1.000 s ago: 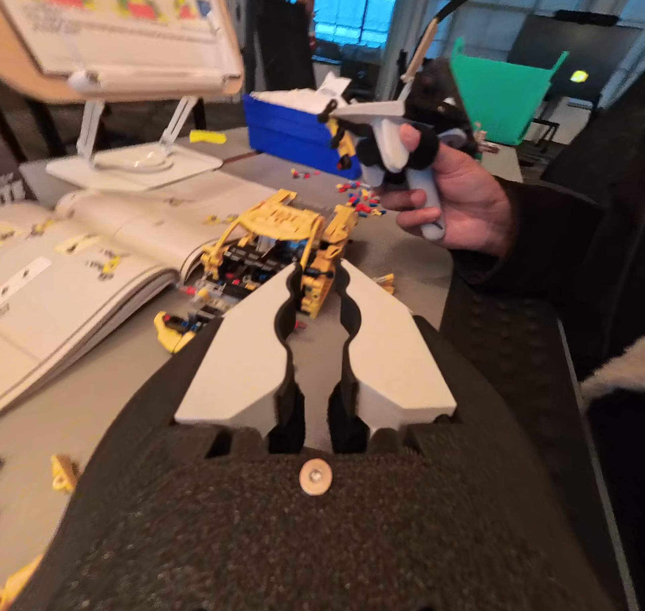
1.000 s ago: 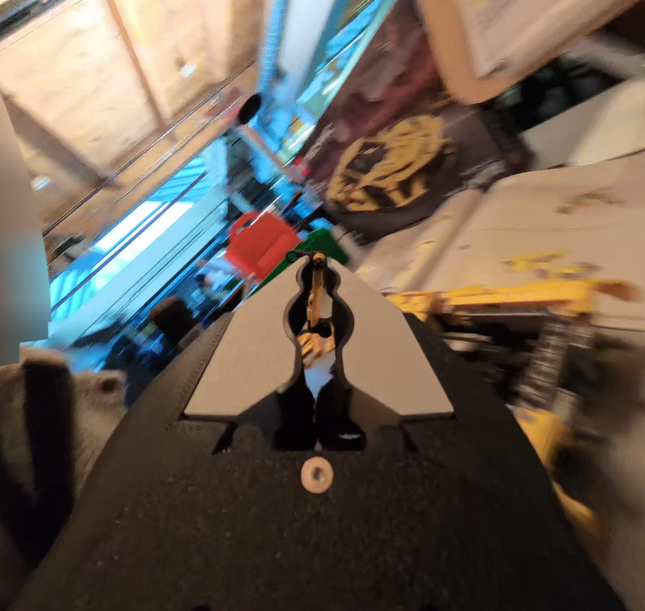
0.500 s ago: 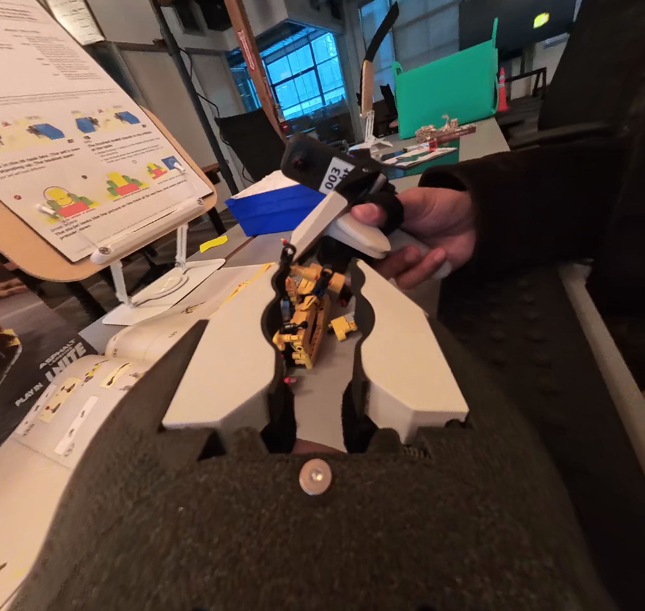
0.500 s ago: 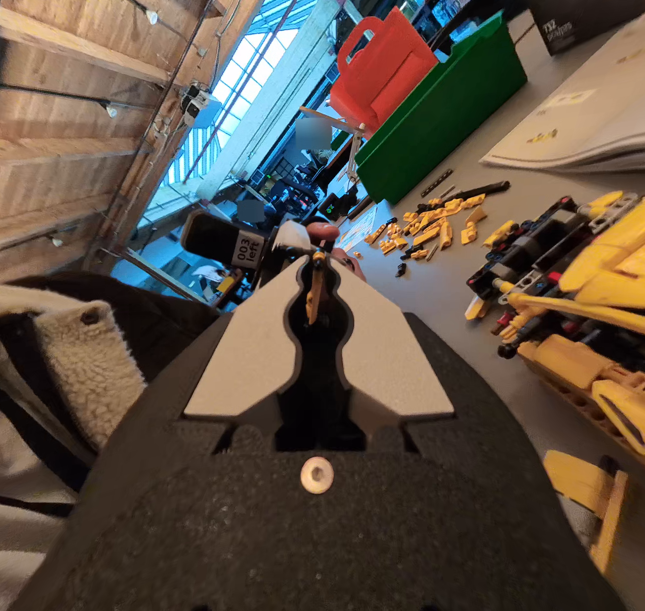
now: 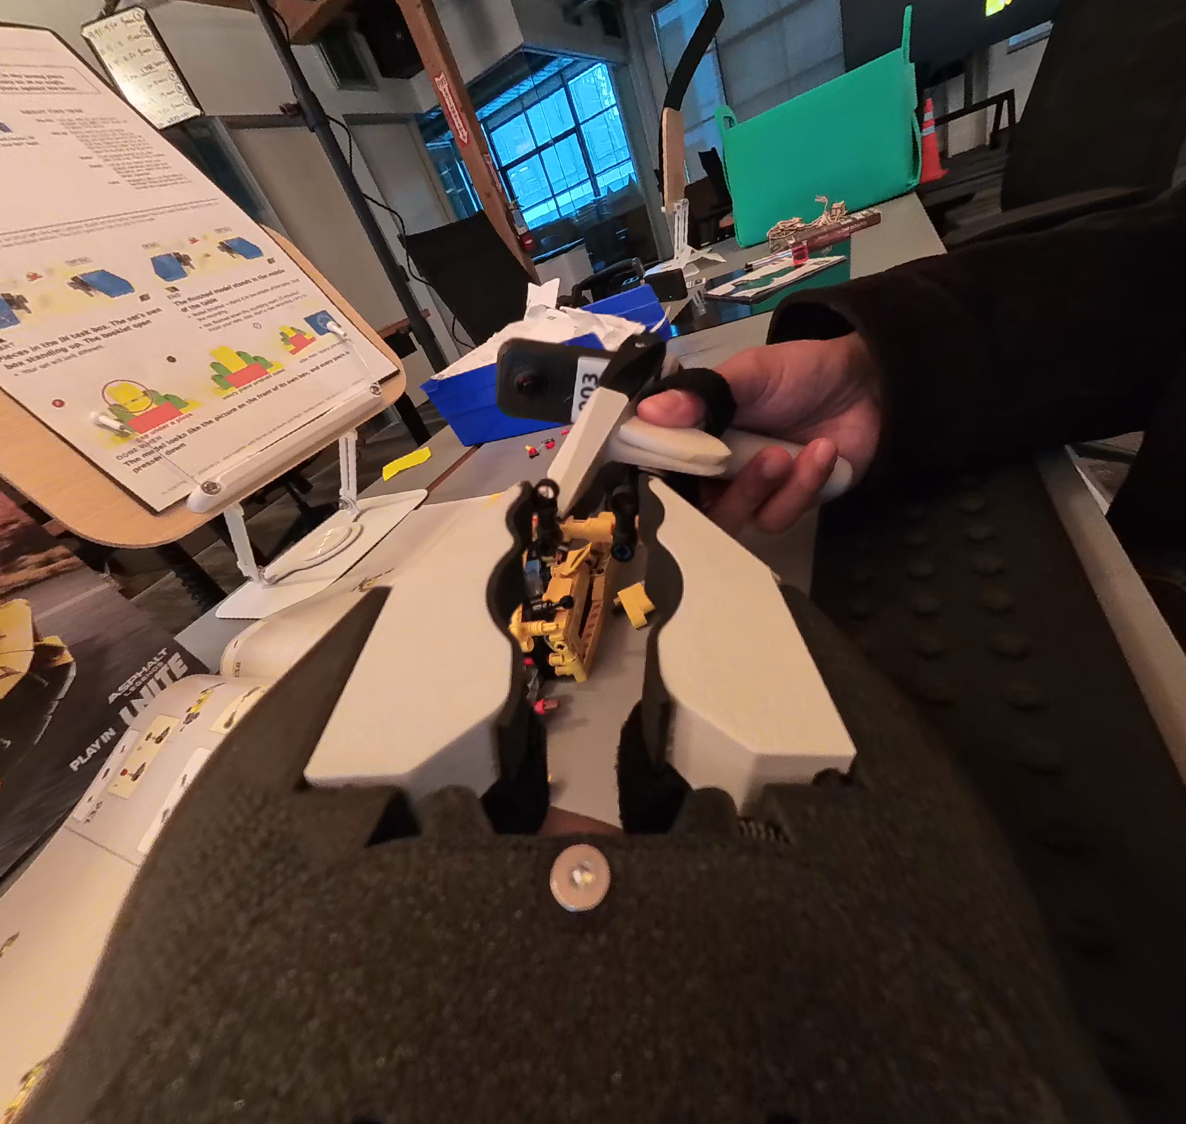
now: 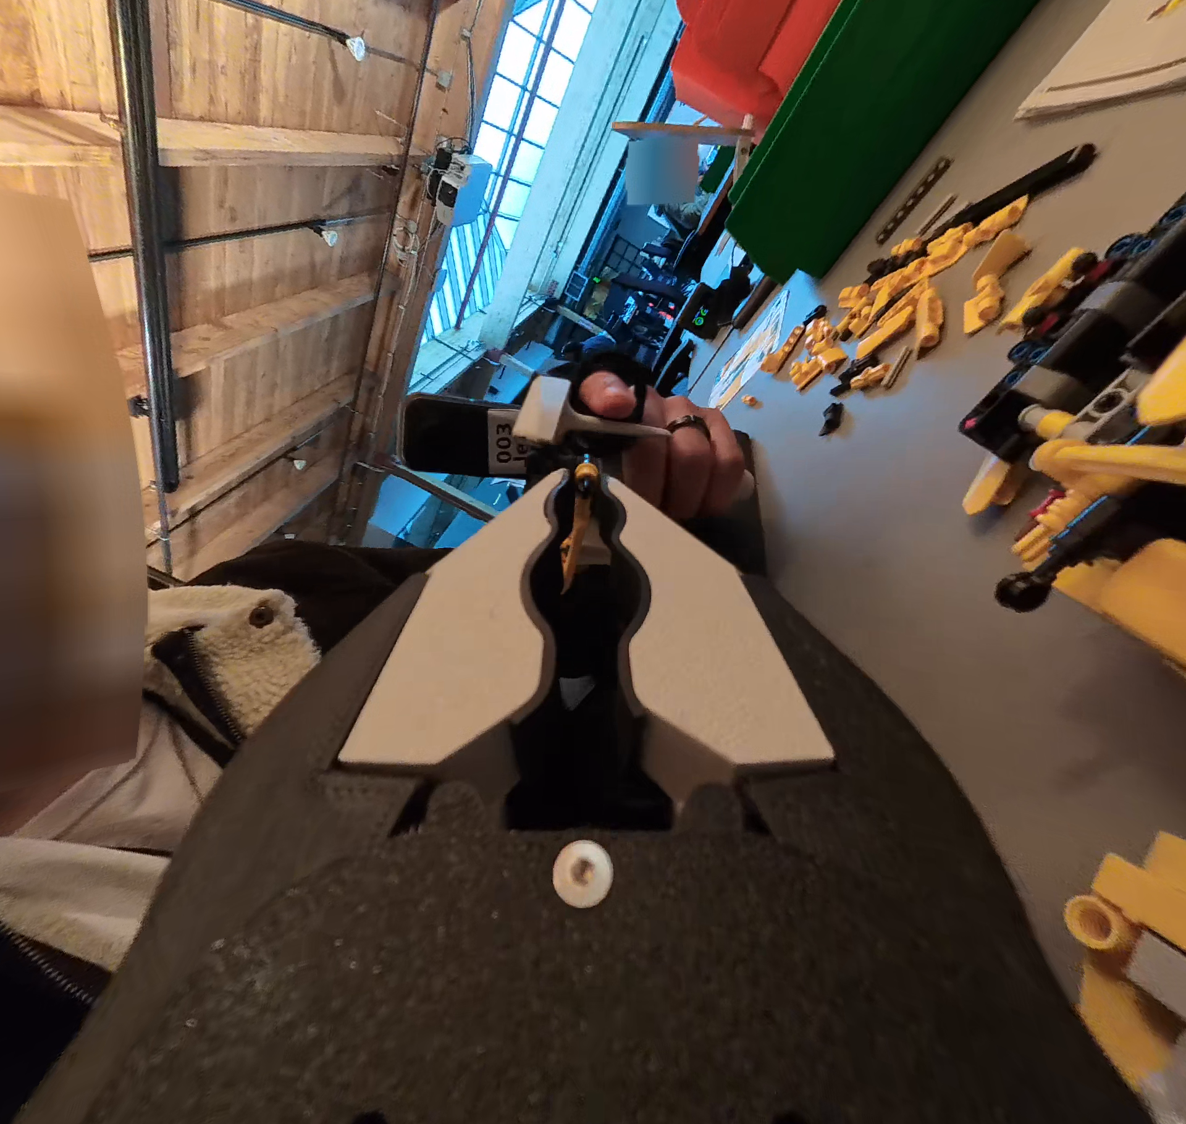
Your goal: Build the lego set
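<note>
Both tongs meet mid-air: the left tongs (image 5: 581, 509) pinch the yellow sub-assembly (image 5: 565, 605), the right tongs (image 6: 581, 490) nip its thin yellow piece (image 6: 577, 531). Light, stiff, brittle; grip the beams.

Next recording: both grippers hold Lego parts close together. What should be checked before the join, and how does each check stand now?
1. Left gripper holds the yellow sub-assembly: ok, pinched between the jaw tips.
2. Right gripper holds the thin yellow piece: ok, jaws nearly closed on it.
3. Piece lined up with its socket: cannot tell, the joint is hidden.
4. Loose yellow parts clear of both grippers: ok, off to the side on the table.
5. Car body out of the way: ok.
</note>
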A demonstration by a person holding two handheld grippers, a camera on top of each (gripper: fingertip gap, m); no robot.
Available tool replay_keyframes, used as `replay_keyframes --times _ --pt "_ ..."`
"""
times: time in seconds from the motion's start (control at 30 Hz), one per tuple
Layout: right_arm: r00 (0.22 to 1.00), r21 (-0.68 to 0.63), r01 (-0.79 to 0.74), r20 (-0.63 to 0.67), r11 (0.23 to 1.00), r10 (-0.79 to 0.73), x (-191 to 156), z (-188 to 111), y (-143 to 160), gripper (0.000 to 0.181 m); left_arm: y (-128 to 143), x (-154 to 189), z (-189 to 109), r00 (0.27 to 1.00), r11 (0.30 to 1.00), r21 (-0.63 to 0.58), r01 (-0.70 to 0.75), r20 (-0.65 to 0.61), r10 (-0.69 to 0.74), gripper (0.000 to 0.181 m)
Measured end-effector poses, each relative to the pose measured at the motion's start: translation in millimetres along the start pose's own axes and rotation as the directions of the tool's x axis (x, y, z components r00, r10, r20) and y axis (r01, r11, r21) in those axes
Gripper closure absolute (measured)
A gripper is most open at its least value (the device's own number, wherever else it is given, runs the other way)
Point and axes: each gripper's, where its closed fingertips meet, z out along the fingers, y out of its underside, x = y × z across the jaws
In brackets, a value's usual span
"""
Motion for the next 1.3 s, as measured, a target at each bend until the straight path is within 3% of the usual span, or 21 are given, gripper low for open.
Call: replay_keyframes --times 0.53,0.67,0.93,1.03,1.2,1.3 --pt "1.0 -0.02 -0.018 0.012 1.0 0.018 -1 -1 2 0.176 -5 8 -3 0.999 0.999 0.033 -0.001 -0.047 0.003 0.173" --pt "0.998 0.007 0.055 -0.026 0.998 -0.055 -2 -4 -4 0.176 -7 5 -3 1.0 0.999 0.043 0.003 -0.024 -0.002 0.17" --pt "0.985 0.067 0.174 -0.007 0.982 -0.174 -20 -9 -16 0.176 -1 -2 -3 0.986 0.987 0.005 0.16 -0.049 -0.16 0.153" --pt "0.941 0.094 0.334 -0.086 0.938 -0.326 -27 -10 -22 0.176 5 1 0 0.959 0.964 -0.033 0.266 -0.098 -0.268 0.151" --pt "0.763 0.126 0.633 -0.269 0.764 -0.588 -42 -13 -32 0.176 6 5 3 0.907 0.92 -0.044 0.389 -0.155 -0.391 0.147" --pt "0.739 0.142 0.67 -0.219 0.728 -0.637 -55 -7 -27 0.176 -7 0 2 0.885 0.896 0.021 0.445 -0.166 -0.435 0.146"
